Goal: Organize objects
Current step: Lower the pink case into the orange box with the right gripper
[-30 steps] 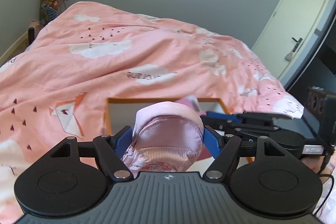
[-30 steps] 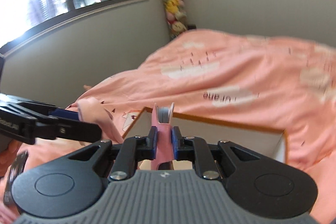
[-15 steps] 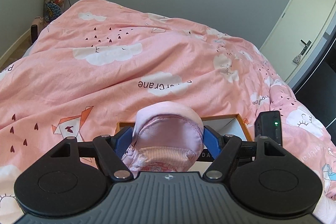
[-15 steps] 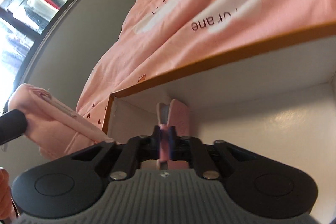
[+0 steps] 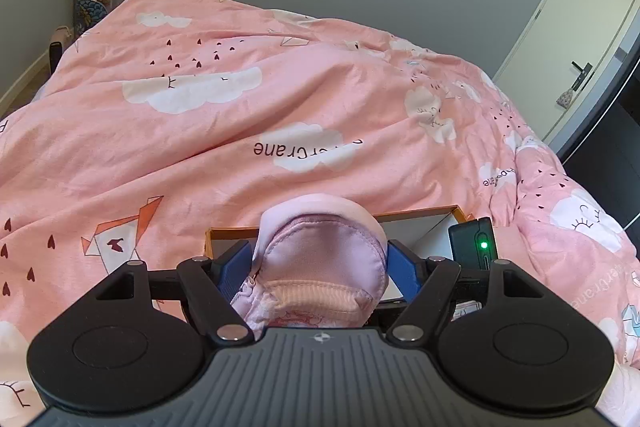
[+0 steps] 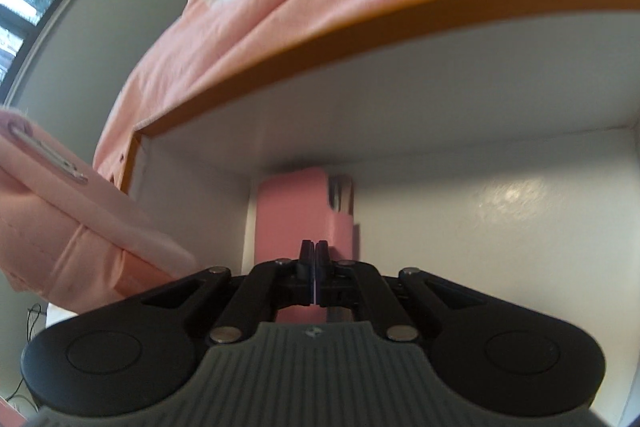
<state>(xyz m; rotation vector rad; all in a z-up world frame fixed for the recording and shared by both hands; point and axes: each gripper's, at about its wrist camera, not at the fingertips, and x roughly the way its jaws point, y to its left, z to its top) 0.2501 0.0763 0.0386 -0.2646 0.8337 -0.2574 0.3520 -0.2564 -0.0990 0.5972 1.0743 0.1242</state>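
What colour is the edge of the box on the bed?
Orange. The box rim shows best in the right wrist view, with white walls inside.

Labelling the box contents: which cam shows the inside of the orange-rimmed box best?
The right wrist view: it looks straight into the box, showing white walls, the floor and a flat pink item against the far wall. The left wrist view shows only part of the rim and one inner wall behind the pink pouch.

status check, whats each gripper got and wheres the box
Left gripper clamped on pink pouch. Right gripper jaws shut inside box, over pink item. Nothing in the way.
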